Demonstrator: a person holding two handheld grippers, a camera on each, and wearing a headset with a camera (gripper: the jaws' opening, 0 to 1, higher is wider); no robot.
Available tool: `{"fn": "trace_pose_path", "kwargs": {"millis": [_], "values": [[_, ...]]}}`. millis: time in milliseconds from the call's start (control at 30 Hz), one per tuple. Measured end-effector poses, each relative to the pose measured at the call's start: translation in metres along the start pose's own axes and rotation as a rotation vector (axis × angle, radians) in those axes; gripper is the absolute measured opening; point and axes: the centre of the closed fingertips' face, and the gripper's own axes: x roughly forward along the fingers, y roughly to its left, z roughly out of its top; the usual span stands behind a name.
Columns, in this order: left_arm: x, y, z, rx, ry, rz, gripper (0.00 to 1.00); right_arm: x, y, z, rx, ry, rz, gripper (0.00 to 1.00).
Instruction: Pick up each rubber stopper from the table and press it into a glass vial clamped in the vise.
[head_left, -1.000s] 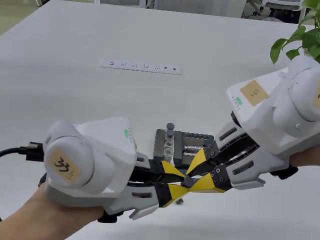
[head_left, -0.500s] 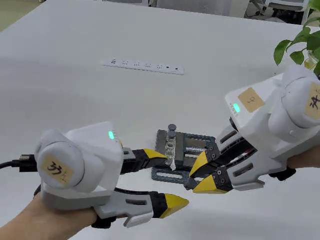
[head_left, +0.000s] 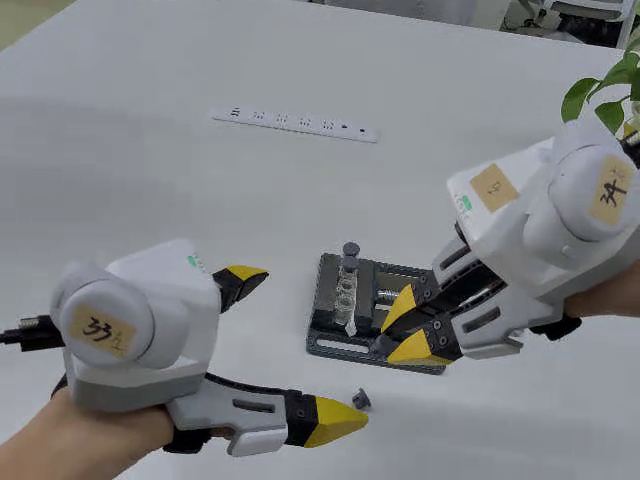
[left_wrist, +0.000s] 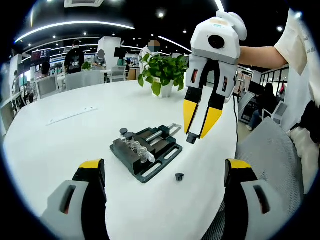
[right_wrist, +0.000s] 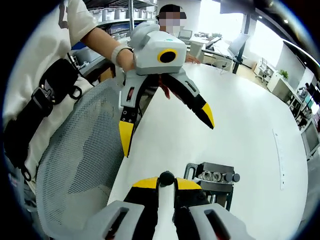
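Note:
A black vise (head_left: 372, 345) (left_wrist: 155, 159) (right_wrist: 216, 187) stands mid-table and clamps a row of glass vials (head_left: 345, 295) (left_wrist: 137, 147) (right_wrist: 212, 176); the far ones carry dark stoppers (head_left: 350, 250). My right gripper (head_left: 385, 342) (right_wrist: 166, 181) (left_wrist: 192, 135) hovers just right of the vise, shut on a dark rubber stopper (right_wrist: 166, 176) (left_wrist: 190, 139). My left gripper (head_left: 290, 348) (left_wrist: 165, 165) is wide open to the left of the vise, holding nothing. A loose stopper (head_left: 361, 399) (left_wrist: 179, 176) lies on the table in front of the vise, beside the left gripper's near jaw.
A white power strip (head_left: 295, 124) (left_wrist: 70, 116) lies further back on the white table. A potted plant (head_left: 610, 85) (left_wrist: 162, 72) stands at the far right edge. A grey mesh chair (right_wrist: 85, 165) sits at the table's near edge.
The left gripper, whose tips met the right gripper's a second ago, has opened wide and drawn back to the left. The right gripper has stayed shut beside the vise.

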Motion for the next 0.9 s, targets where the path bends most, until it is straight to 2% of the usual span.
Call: {"fn": "trace_pose_path", "kwargs": {"millis": [67,133,200,233,267,400,700,900], "values": [[-0.001,0.003,-0.001,0.016,0.001,0.018,0.99,-0.001,-0.006,-0.002,-0.016,0.019,-0.005,0.06],[-0.002,0.006,-0.003,0.008,0.001,0.022,0.99,-0.002,-0.013,-0.003,-0.034,0.035,-0.007,0.05],[-0.002,0.007,-0.002,0.004,0.0,0.026,0.99,-0.004,-0.021,-0.005,-0.083,0.058,-0.014,0.05],[-0.002,0.007,-0.002,0.001,-0.001,0.03,0.99,-0.006,-0.028,-0.01,-0.11,0.095,-0.027,0.05],[-0.003,0.008,-0.003,0.0,-0.001,0.034,0.99,-0.006,-0.033,-0.011,-0.132,0.11,-0.035,0.05],[-0.006,0.01,-0.007,-0.016,-0.003,0.053,0.99,-0.003,-0.051,-0.013,-0.178,0.133,-0.048,0.05],[-0.014,0.019,-0.011,-0.041,-0.014,0.101,0.99,0.012,-0.079,-0.023,-0.302,0.239,-0.009,0.05],[-0.018,0.021,-0.014,-0.058,-0.022,0.12,0.99,0.022,-0.085,-0.027,-0.369,0.28,0.03,0.05]]}}
